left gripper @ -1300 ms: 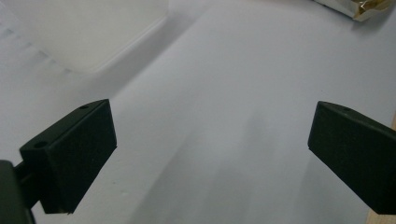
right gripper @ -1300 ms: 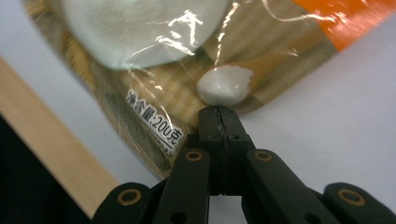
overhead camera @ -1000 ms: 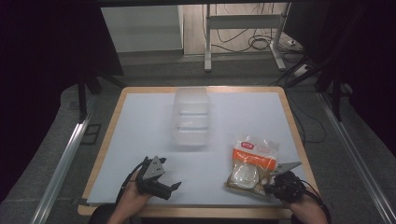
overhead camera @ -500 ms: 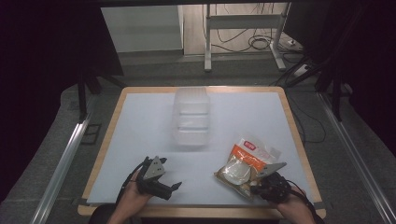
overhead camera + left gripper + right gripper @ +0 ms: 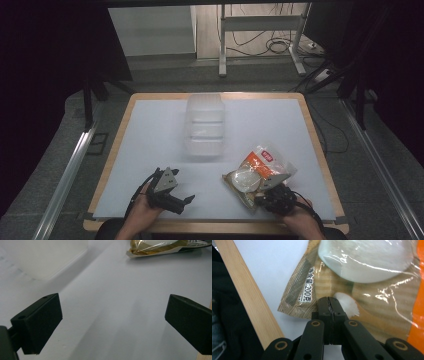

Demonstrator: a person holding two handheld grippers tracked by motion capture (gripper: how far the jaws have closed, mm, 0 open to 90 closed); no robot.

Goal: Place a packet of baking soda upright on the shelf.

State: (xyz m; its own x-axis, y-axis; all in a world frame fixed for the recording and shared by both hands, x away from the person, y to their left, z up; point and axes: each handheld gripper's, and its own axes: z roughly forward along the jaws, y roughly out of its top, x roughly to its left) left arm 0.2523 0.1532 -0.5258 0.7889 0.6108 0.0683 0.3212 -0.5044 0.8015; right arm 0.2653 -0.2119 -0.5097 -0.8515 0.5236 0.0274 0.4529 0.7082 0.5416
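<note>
White sheeting covers the wood-edged table (image 5: 127, 125) in the high view. A clear plastic container (image 5: 205, 125) stands at the centre, toward the far side. A snack bag (image 5: 257, 172), orange and wood-patterned with a red-and-white label too small to read, lies at the near right. The right gripper (image 5: 263, 192) sits at the bag's near edge, held by the right hand (image 5: 292, 212). The left gripper (image 5: 186, 201) rests at the near left, well apart from the bag, held by the left hand (image 5: 145, 210).

Left gripper view: the jaws stand wide apart with nothing between them, above bare white surface. The container's wall (image 5: 42, 257) shows far left; the bag's edge (image 5: 160, 247) shows far right.

Right gripper view: the jaws are pressed together, pinching the snack bag's (image 5: 374, 295) near edge. Printed text on the bag reads "200克". A white round item shows through the clear film. The table's wooden rim (image 5: 247, 297) runs at left.
</note>
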